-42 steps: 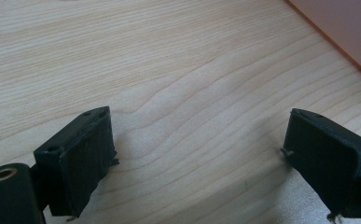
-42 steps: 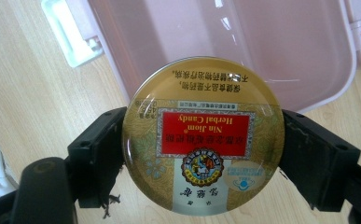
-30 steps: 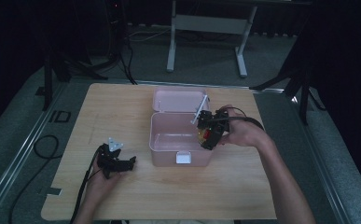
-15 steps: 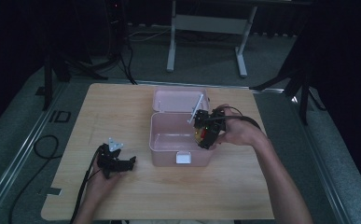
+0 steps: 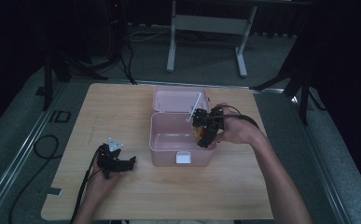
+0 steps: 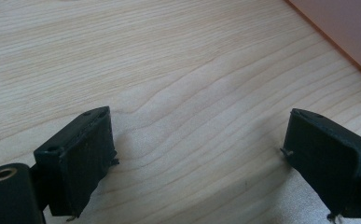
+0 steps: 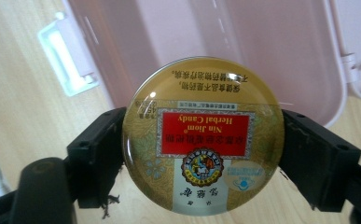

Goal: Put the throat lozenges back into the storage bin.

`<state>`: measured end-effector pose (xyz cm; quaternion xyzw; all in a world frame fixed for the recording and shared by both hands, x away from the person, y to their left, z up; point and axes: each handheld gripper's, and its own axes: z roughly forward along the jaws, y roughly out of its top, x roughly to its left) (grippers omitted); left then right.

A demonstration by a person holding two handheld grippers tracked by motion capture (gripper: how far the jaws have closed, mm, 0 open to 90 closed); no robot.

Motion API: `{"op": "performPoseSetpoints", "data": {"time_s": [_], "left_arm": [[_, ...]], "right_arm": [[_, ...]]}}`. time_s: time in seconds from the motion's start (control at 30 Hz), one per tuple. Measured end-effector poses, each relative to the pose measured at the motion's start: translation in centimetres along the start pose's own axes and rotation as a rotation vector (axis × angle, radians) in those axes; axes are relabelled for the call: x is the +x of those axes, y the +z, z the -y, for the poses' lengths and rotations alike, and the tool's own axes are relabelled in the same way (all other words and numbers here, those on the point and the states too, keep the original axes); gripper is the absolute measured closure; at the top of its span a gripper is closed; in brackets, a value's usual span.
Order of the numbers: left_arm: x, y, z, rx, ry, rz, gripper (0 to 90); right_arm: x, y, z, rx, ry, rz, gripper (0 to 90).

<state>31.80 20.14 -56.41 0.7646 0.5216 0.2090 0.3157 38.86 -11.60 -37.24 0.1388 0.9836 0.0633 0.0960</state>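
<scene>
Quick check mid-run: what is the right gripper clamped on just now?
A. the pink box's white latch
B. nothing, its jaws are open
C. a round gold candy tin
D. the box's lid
C: the right gripper has a jaw pressed against each side of the round gold candy tin, held over the open pink box.

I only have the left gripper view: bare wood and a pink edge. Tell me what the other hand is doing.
Observer: The right tongs grip a round gold candy tin by its edges.
Operator: Say where the tin is.
Observer: At the right rim of an open pink box, in the high view.
Operator: Give me the lid's state.
Observer: The box lid is folded back behind the box.
Operator: Report my tongs.
Observer: The left tongs sit left of the box, open.
</scene>
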Motion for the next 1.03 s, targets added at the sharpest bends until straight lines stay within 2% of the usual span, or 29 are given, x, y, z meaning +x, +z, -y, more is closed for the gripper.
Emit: {"op": "performPoseSetpoints", "data": {"time_s": [0.03, 0.13, 0.17, 0.47, 0.63, 0.73, 1.03], "left_arm": [[0.0, 0.0, 0.0, 0.000, 0.001, 0.000, 9.1], [0.0, 0.0, 0.0, 0.000, 0.000, 0.000, 9.2], [0.0, 0.0, 0.0, -0.001, 0.000, 0.001, 9.1], [0.0, 0.0, 0.0, -0.001, 0.000, 0.002, 9.2], [0.0, 0.0, 0.0, -0.002, 0.000, 0.001, 9.2], [0.0, 0.0, 0.0, -0.001, 0.002, 0.001, 9.2], [0.0, 0.0, 0.0, -0.001, 0.001, 0.001, 9.1]], "right_arm": [[0.0, 0.0, 0.0, -0.004, -0.001, 0.015, 13.8], [0.0, 0.0, 0.0, -0.004, -0.002, 0.017, 12.6], [0.0, -0.1, 0.0, -0.008, -0.003, 0.030, 12.7], [-0.2, -0.4, 1.0, -0.031, 0.010, 0.043, 13.6], [0.0, -0.5, 1.9, -0.036, 0.032, 0.053, 14.0], [0.1, -0.8, 2.6, -0.075, 0.063, 0.032, 14.6], [0.7, -0.7, 4.8, -0.108, 0.114, 0.059, 14.8]]}}
